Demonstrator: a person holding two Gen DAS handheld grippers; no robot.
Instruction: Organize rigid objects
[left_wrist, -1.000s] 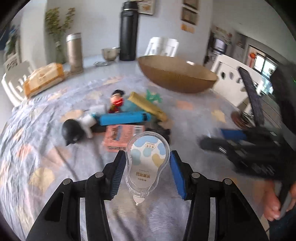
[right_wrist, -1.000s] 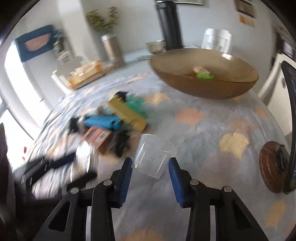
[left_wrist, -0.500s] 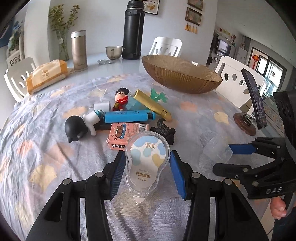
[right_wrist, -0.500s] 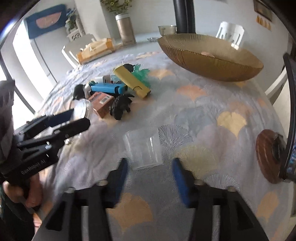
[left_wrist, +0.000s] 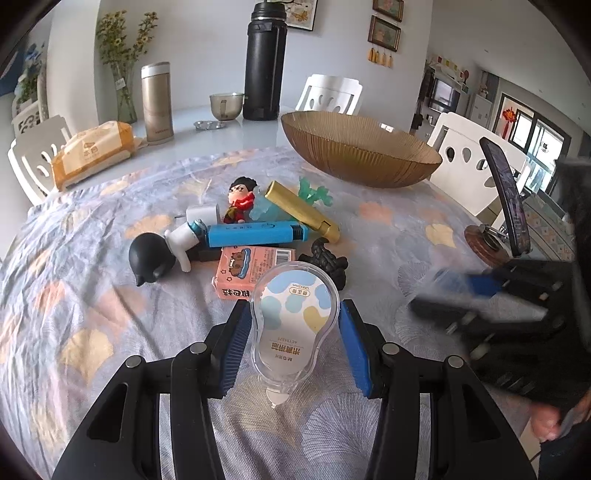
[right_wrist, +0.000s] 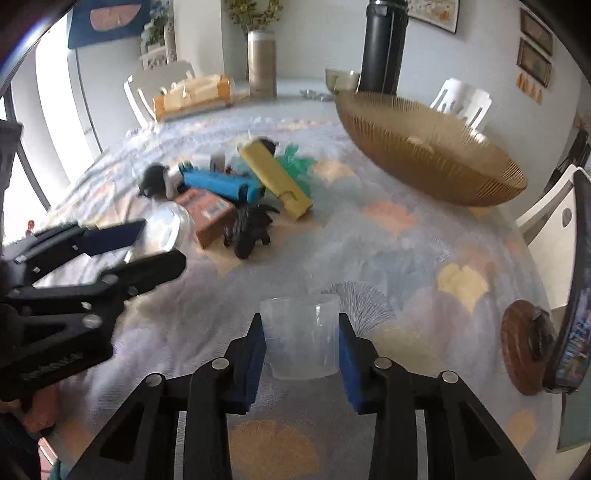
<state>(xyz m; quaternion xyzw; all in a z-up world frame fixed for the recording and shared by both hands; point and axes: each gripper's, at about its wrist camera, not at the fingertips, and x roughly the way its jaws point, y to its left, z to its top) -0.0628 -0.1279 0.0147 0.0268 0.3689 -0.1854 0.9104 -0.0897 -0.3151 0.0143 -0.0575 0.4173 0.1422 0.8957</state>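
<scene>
The cloth-covered counter (left_wrist: 92, 314) is seen mid-frame; correction tape (left_wrist: 294, 325) is pinched by the left hand-held gripper (left_wrist: 294, 345), a clear cup (right_wrist: 301, 338) by the just-closing right hand-held gripper (right_wrist: 301, 356)

The right tool (right_wrist: 301, 350) has just been closing, and its blue pads now press both sides of a clear plastic cup (right_wrist: 301, 334) on the desk (right_wrist: 406, 258). Far left lies a toy heap; far right sits a ribbed golden bowl (right_wrist: 424, 147).

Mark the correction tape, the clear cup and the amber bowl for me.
correction tape (left_wrist: 293, 314): left wrist view, on its patterned label.
clear cup (right_wrist: 301, 338): right wrist view, on its side wall.
amber bowl (left_wrist: 364, 162): left wrist view, on its ribbed outer wall.
</scene>
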